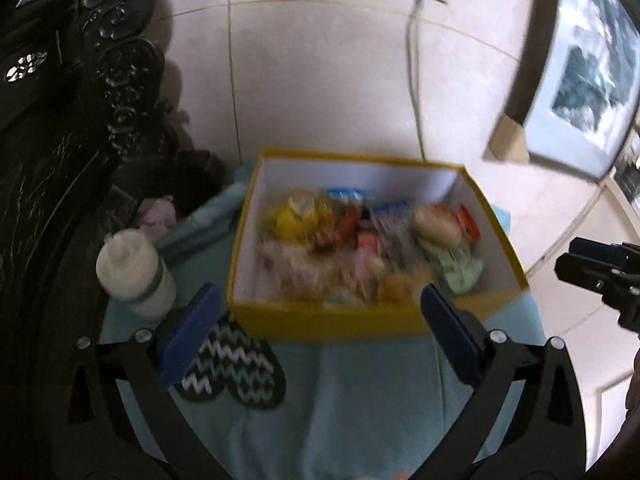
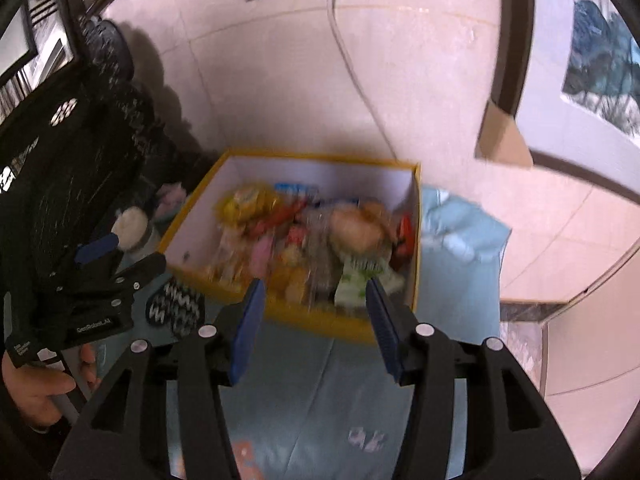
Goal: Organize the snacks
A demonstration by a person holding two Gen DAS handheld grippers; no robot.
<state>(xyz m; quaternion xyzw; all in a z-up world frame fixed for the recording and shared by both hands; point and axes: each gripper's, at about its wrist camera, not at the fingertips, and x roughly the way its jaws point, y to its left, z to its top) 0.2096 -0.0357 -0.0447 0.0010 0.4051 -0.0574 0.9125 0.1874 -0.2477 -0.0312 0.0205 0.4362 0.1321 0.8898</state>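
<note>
Snacks point(image 1: 360, 248): a loose heap of wrapped packets lying inside the yellow box point(image 1: 320, 322), white-lined, lid off. Motion blur; individual packets hard to tell apart. Identifiable: a yellow packet at the far left of the heap, a tan bun-like item point(image 2: 356, 232) toward the right, a green-and-white packet point(image 2: 356, 280) at the near-right corner, red wrappers against the right wall.

Box stands on a surface draped in light-blue cloth point(image 1: 360, 400); whether that is a table cannot be told. Its long axis runs left–right across both views, near wall facing the cameras.

Key relation: box lies straight ahead of both tools. Right hand-held gripper point(image 2: 314, 320): fingers apart, nothing between them, tips at the near wall, bracketing the green-and-white packet just beyond. Judged the nearer one to the right half of the heap. Left hand-held gripper point(image 1: 320, 328): fingers spread wider, empty, also at the near wall, straddling most of its width; left finger is beside the box's near-left corner.

Surroundings: white bottle point(image 1: 134, 272) left of the box, apart from it; zigzag-patterned black-and-white pad point(image 1: 236, 368) on the cloth, just before the near-left corner. White cable point(image 1: 414, 80) hangs down the wall behind.
</note>
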